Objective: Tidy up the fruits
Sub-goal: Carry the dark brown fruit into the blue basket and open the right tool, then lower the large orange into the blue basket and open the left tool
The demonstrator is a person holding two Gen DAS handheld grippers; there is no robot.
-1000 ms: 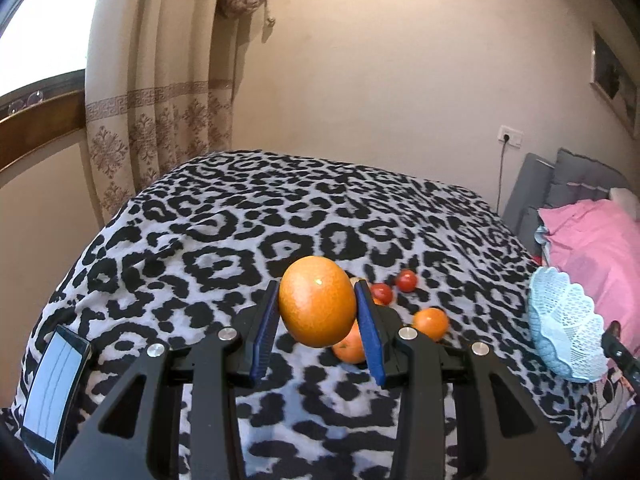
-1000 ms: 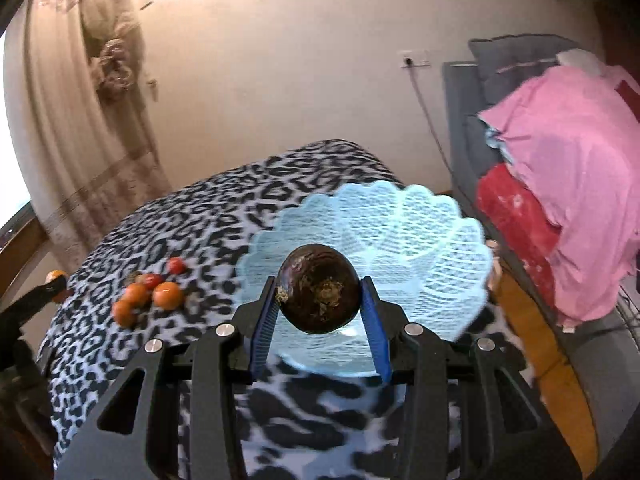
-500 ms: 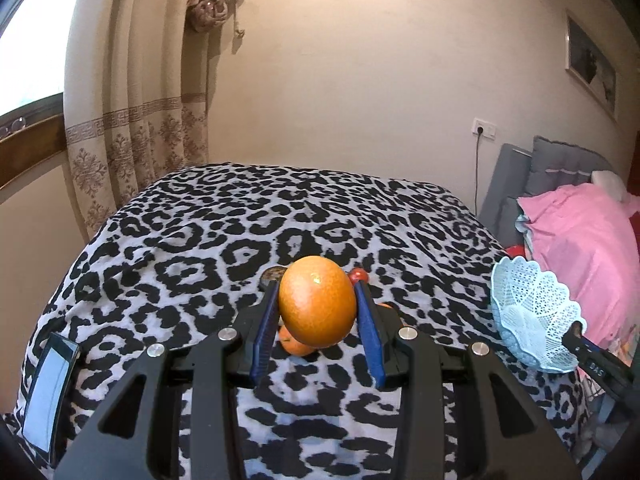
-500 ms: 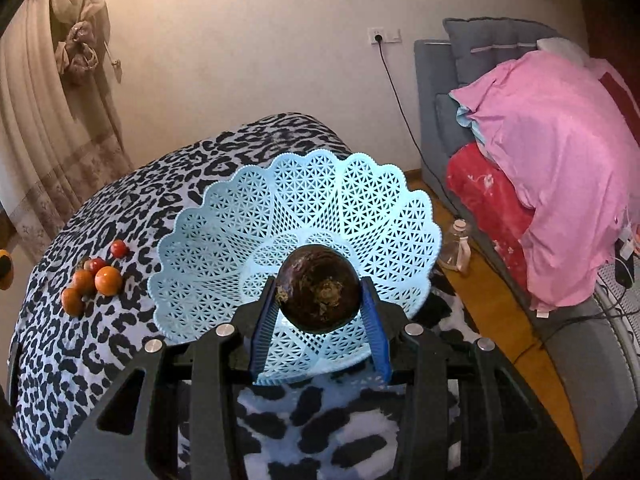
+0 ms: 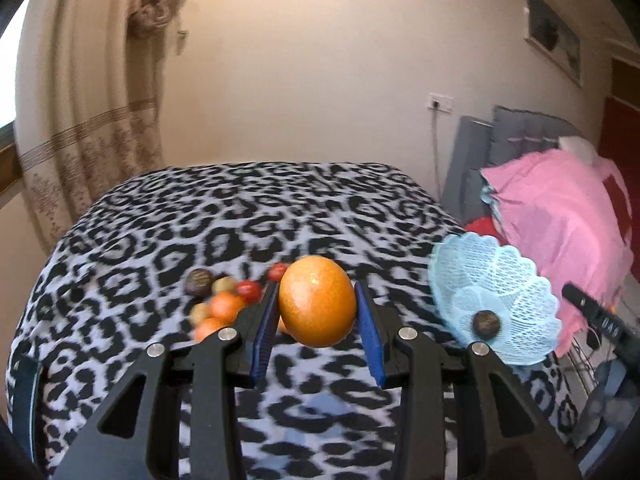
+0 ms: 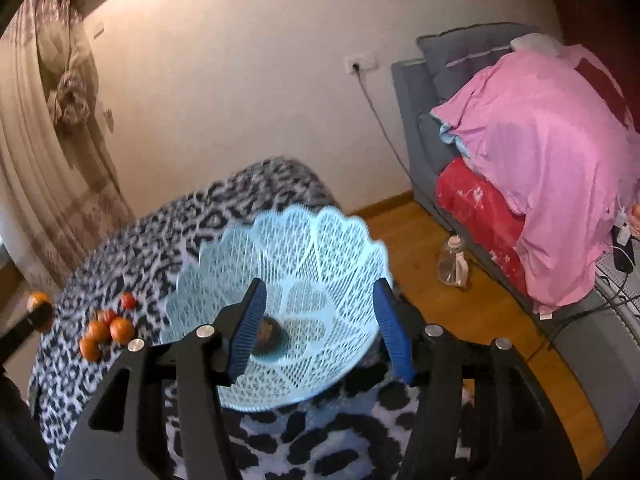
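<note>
The orange [image 5: 317, 307] is bright orange between blue pads [image 5: 369, 340] on a black claw [image 5: 318, 344]. The worktop [image 5: 200, 220] wears black-and-white leopard print. The basket [image 6: 312, 248] is pale blue lattice, holding a dark brown fruit [image 6: 269, 336]. Small fruits [image 5: 224, 304] are orange, red and tan. The blanket [image 6: 540, 136] is pink.

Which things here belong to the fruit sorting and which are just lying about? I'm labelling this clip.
Part of the job:
- big orange, gripped by the left gripper
- dark fruit in the blue basket, right gripper opening above it
- small fruits on the cloth

Just lying about:
- pink blanket
- clear bottle
- curtain
</note>
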